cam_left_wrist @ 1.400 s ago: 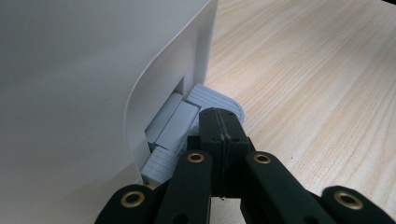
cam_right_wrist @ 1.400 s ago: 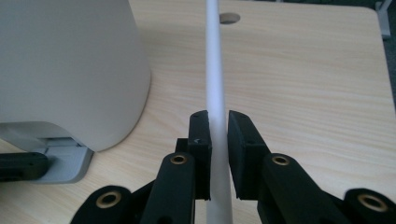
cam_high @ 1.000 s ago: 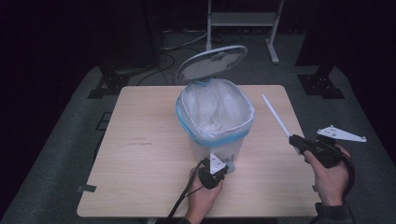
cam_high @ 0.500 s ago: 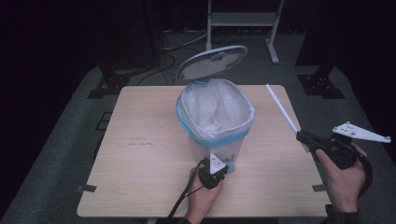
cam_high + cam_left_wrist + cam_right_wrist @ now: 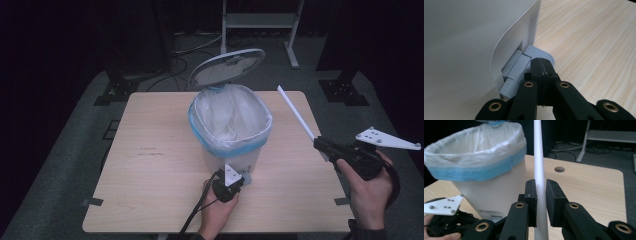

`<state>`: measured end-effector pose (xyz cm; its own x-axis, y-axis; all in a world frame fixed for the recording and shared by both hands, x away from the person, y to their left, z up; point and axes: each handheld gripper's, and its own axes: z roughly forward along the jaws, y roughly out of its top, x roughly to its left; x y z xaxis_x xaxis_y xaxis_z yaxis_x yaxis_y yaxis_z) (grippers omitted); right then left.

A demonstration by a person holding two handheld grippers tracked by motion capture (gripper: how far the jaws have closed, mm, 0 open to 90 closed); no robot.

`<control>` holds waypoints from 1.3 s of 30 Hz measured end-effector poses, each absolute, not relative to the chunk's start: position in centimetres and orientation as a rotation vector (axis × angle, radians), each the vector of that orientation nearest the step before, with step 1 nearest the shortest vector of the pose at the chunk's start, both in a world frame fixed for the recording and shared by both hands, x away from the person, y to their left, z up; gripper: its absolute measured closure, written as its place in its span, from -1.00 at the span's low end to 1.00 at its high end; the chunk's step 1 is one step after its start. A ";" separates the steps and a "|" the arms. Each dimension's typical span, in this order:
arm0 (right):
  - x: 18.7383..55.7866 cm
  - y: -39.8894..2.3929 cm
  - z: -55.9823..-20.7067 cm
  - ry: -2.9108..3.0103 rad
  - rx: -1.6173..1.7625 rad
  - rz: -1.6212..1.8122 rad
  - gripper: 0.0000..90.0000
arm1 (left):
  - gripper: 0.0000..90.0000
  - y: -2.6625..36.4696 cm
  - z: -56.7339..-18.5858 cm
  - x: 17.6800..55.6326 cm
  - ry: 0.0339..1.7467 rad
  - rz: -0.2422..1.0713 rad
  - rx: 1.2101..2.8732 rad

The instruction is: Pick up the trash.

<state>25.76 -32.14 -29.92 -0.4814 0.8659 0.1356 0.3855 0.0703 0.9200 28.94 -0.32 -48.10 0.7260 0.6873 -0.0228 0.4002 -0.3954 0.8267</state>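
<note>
A dark room surrounds a light wooden table (image 5: 155, 165) that fills the middle of the high view, with a grey floor around it and a white metal stand (image 5: 260, 20) at the top centre of that frame.

The biggest thing on the table is a white pedal bin (image 5: 231, 150), just right of centre in the high view and at the left of the right gripper view (image 5: 494, 192). It is lined with a clear plastic bag (image 5: 230, 117) whose folded-over edge shows as a blue band around the rim. Its oval lid (image 5: 227, 67) stands raised behind it, toward the top of the high view.

A long white stick (image 5: 296, 112) runs from the upper right of the table down toward the right edge in the high view; in the right gripper view it rises as a pale bar (image 5: 539, 157) up the middle of the frame. The right gripper (image 5: 324, 146), at the right side of the high view, pinches the stick's lower end between its jaws, which stand on either side of it.

The left gripper (image 5: 239, 181) sits at the lower centre of the high view, at the foot of the bin. Its jaws are pressed together with nothing between them, their tip on the grey ribbed pedal (image 5: 537, 53) that juts from the bin's base in the left gripper view.
</note>
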 end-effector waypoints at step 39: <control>27.4 -25.7 -25.4 2.032 1.032 1.470 0.76 | 1.00 -0.4 -48.1 29.0 0.829 0.407 2.029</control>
<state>27.42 -25.71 -25.41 -0.6330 0.7698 0.0819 0.3186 0.1627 0.9338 28.98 -0.36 -48.14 0.7234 0.6899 -0.0262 0.4009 -0.3889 0.8295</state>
